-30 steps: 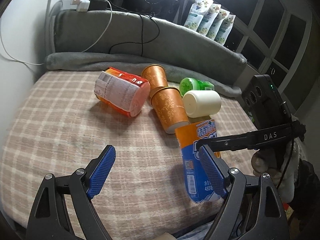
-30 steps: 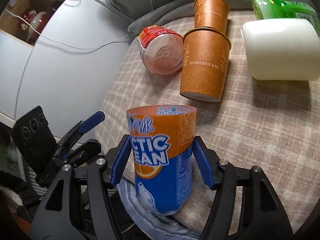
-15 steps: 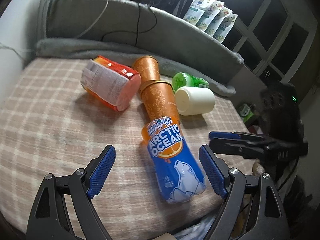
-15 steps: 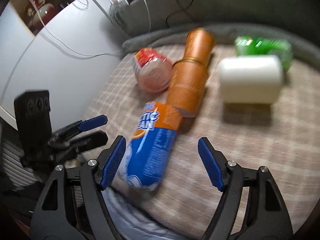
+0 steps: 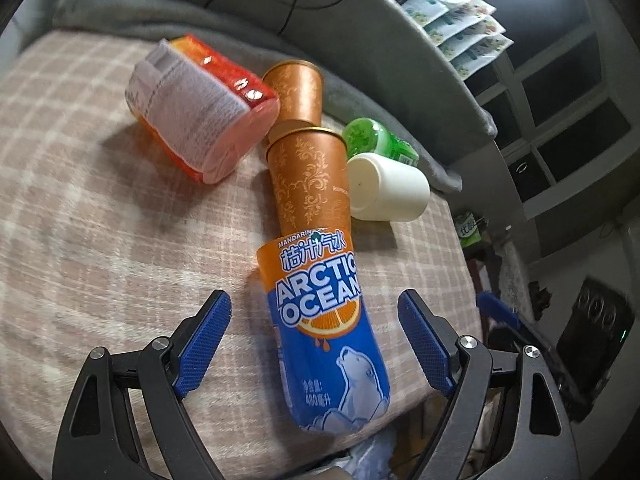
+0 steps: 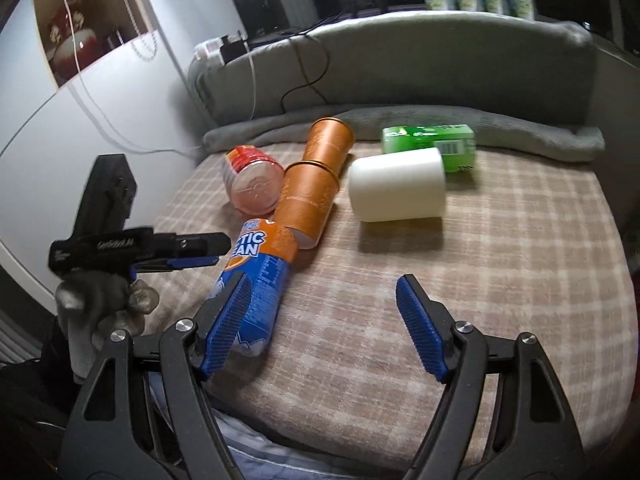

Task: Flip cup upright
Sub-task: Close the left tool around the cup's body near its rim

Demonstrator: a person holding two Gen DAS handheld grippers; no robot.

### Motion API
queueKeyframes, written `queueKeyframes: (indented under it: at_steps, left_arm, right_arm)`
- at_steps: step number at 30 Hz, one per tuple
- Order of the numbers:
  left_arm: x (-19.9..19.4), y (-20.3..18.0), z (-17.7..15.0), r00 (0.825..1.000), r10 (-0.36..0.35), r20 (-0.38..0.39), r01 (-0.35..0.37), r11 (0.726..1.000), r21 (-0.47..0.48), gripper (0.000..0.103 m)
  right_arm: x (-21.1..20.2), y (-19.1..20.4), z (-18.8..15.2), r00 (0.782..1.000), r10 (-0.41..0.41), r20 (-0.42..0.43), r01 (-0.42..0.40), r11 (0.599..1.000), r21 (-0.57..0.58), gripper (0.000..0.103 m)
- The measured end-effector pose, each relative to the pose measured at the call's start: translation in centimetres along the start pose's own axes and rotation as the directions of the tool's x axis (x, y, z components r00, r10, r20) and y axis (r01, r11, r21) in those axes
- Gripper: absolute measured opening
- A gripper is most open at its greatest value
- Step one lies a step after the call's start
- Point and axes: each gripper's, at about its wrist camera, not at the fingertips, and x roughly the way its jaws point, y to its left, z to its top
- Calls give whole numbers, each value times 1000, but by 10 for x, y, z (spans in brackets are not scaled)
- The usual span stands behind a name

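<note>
While both grippers gape wide, holding nothing | left gripper [image 5: 314, 342] straddles Arctic Ocean cup [image 5: 324, 328] lying on plaid blanket [image 5: 80, 208] | right gripper [image 6: 320, 326] just beside it

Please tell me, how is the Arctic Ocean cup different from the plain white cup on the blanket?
The Arctic Ocean cup is printed blue and orange with a polar bear; the white cup has no print. The Arctic Ocean cup looks longer and slimmer, the white cup shorter and wider. The Arctic Ocean cup lies between the open left claw; the white cup lies farther back beside a green box. Both lie on their sides.
</note>
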Motion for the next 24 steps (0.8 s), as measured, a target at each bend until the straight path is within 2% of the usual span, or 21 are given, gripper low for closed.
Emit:
queueKeyframes:
  at_steps: [9,21,24]
  left_arm:
    - [18,10,8,996,-41,-80,35,997,-68,83]
    - [31,7,9,993,-30,-115,25,998,-52,62]
    - [31,6,9,993,-23,-114,18,999,-42,62]
  right_arm:
    - [1,-13,-7,1000,4,-2,-4,999,49,78]
    - [3,-26,-8,1000,-12,-5,13,996,88,78]
    - [1,-29,-8,1000,-17,2,17,995,101,78]
